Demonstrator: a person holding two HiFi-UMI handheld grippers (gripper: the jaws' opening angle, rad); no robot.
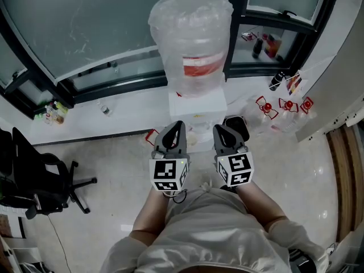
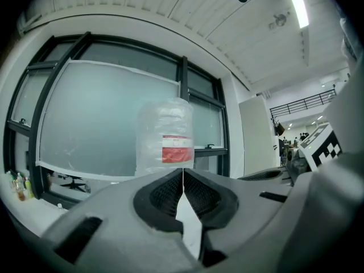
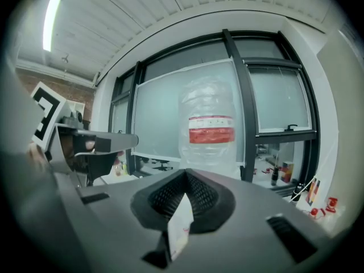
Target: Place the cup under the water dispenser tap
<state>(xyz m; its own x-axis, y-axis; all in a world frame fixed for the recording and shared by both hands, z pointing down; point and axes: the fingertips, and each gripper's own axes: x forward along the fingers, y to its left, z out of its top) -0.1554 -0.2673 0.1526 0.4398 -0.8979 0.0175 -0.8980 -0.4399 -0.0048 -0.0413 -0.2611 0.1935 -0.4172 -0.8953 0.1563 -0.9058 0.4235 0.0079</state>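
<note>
A white water dispenser (image 1: 197, 104) stands against the window wall and carries a large bottle (image 1: 193, 33) wrapped in clear plastic, with a red label. The bottle (image 2: 166, 135) is straight ahead in the left gripper view, and it (image 3: 210, 124) is straight ahead in the right gripper view too. My left gripper (image 1: 177, 124) and right gripper (image 1: 219, 128) are held side by side, level, just in front of the dispenser's front face. Both are shut, the left gripper (image 2: 182, 170) and the right gripper (image 3: 185, 172) with tips meeting and nothing gripped. I can make out no cup in any view.
A black office chair (image 1: 34, 175) stands on the floor at the left. Small bottles (image 1: 51, 112) sit on the low window ledge. Several clear jugs with red caps (image 1: 284, 107) crowd the floor right of the dispenser. A wall corner (image 1: 341, 67) closes the right side.
</note>
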